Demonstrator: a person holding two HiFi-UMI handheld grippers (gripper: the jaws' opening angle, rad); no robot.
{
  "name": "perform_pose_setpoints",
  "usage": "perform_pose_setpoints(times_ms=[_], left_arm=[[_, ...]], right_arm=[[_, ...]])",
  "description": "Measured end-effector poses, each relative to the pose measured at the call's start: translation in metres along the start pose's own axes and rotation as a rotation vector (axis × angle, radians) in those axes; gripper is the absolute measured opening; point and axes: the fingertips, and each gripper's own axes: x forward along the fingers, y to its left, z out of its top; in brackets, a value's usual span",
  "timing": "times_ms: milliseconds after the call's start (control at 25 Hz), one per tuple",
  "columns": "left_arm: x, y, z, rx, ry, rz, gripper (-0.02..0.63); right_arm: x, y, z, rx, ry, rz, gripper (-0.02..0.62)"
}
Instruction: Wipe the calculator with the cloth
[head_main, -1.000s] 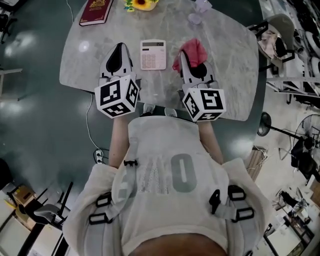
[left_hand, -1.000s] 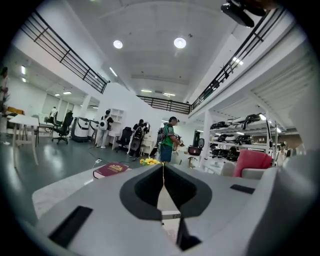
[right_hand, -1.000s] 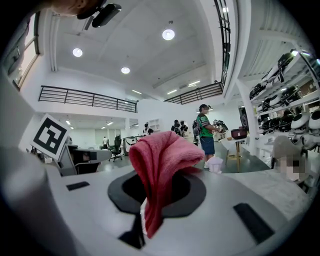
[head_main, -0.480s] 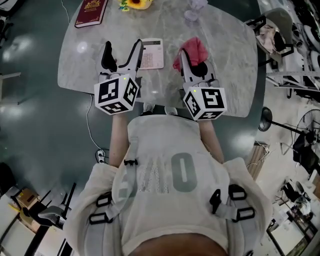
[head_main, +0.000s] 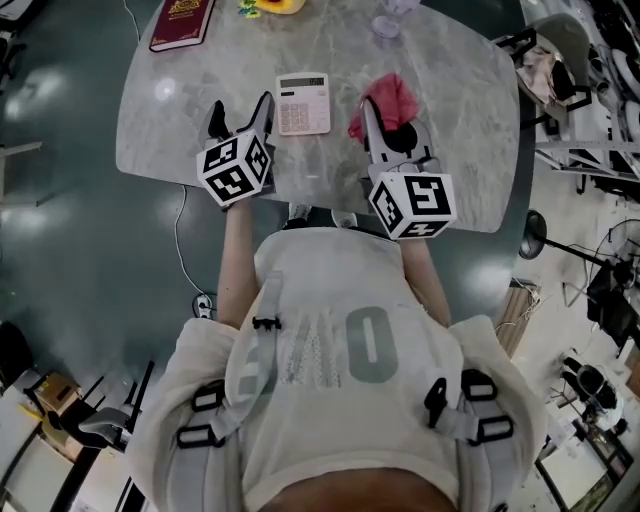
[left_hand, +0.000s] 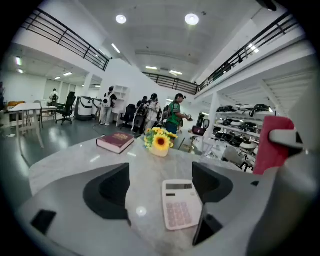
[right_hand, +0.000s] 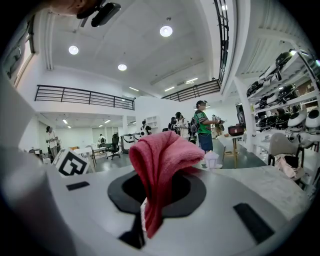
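Since a second ago, the left tongs (head_main: 241, 108) have dropped lower toward the counter (head_main: 450, 120), and their jaws have just been opening; they now stand wide apart, gripping nothing. The calculator (head_main: 302, 103) lies flat on the counter just ahead of them, off their right jaw and untouched. It sits between the two pairs of tongs, to the left of the right pair. The right tongs (head_main: 380, 120) have hardly shifted and are clamped on the pink cloth (head_main: 390, 97), which bunches up above the jaws and hangs down between them.

As for progress, the cloth is already in hand, but it is apart from the calculator, so no wiping appears to have begun. What likely remains is steadying the calculator with the left tongs, bringing the cloth across onto its face and rubbing it over.
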Motion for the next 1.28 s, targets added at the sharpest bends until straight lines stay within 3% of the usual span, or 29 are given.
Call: perform_pose_setpoints(times_ms=[280, 760, 1000, 1280], left_arm=[[0.022, 0.033, -0.077, -0.009, 0.209, 0.076, 0.377], [0.045, 0.034, -0.149, 0.052, 0.458, 0.097, 0.377], [0.049, 0.033, -0.159, 0.062, 0.496, 0.095, 0.382], [0.05, 0.037, -0.165, -0.016, 0.534, 0.072, 0.388]], right_arm=[[0.001, -0.005, -0.009, -0.004, 0.03, -0.011, 0.055], [0.003, -0.014, -0.016, -0.005, 0.058, -0.026, 0.055], [0.007, -0.021, -0.02, -0.004, 0.069, -0.02, 0.055], [0.015, -0.019, -0.026, -0.015, 0.083, 0.0, 0.055]])
